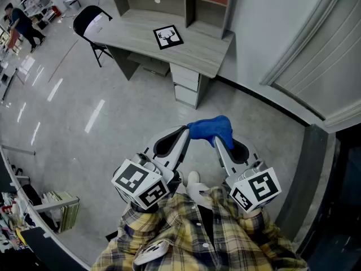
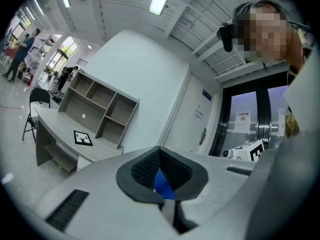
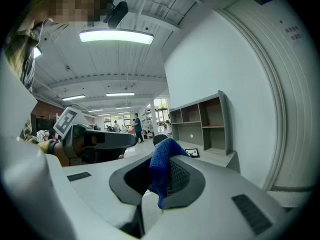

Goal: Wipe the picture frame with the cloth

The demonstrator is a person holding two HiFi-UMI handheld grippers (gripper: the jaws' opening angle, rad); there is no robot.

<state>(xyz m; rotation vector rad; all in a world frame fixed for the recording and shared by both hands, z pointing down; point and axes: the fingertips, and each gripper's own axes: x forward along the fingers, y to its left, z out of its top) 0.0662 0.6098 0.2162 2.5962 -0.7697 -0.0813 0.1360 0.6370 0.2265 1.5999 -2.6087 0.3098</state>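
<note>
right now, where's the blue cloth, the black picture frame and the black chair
blue cloth [image 1: 210, 128], head view, middle of the bunched fabric
black square picture frame [image 1: 168, 37], head view, centre of its deer print
black folding chair [image 1: 84, 16], head view, its backrest

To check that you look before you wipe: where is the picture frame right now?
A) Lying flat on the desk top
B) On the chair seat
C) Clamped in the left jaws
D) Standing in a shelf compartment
A: the picture frame lies flat on the desk, while the right gripper holds the blue cloth well short of it.
</note>
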